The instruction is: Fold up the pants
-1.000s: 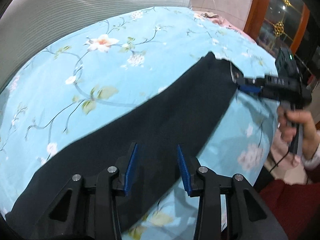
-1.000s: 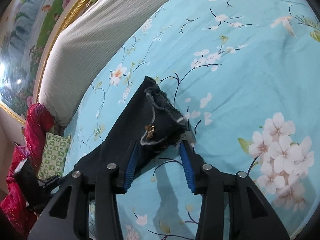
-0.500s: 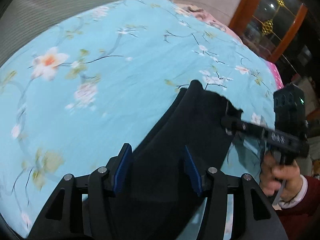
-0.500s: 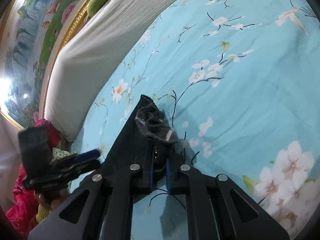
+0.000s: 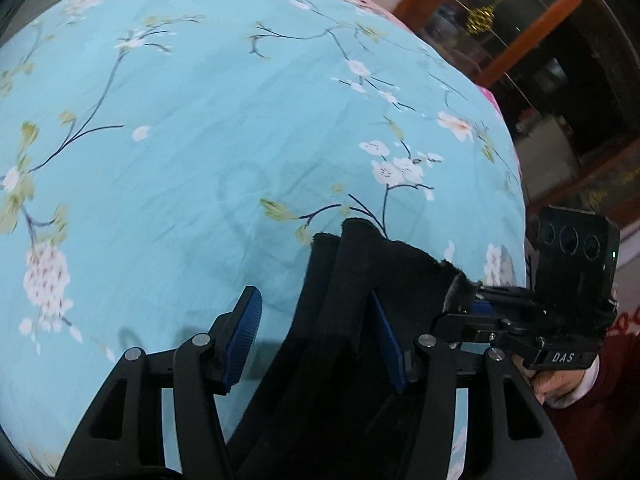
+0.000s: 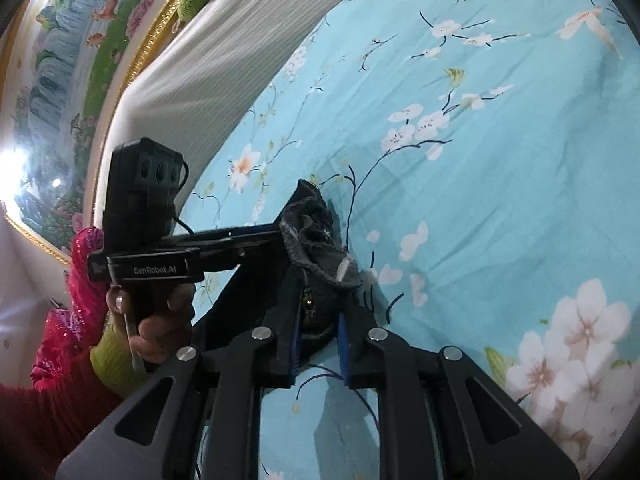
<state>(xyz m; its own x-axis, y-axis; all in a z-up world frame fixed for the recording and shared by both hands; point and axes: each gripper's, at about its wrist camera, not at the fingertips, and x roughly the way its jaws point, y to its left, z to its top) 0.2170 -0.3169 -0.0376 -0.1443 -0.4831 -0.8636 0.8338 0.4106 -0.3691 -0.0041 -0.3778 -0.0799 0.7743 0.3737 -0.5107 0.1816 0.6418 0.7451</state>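
Left gripper point(image 5: 316, 340) shifted beside right gripper point(image 5: 472, 304).

pants point(image 5: 352, 360): lower part ran off the bottom edge in both views, couldn't see the legs tbh
right gripper point(image 5: 464, 308): tips buried in the waistband fuzz in left cam
left gripper point(image 6: 276, 236): fingertips hidden behind bunched cloth in right cam
bedsheet point(image 5: 48, 280): flowers at left edge were blurry

"DAS" in white letters on the black body of the right gripper point(image 5: 476, 312), seen from the left wrist. "GenRobot.AI" in pale letters on the side bar of the left gripper point(image 6: 280, 236), seen from the right wrist. No other readable text.
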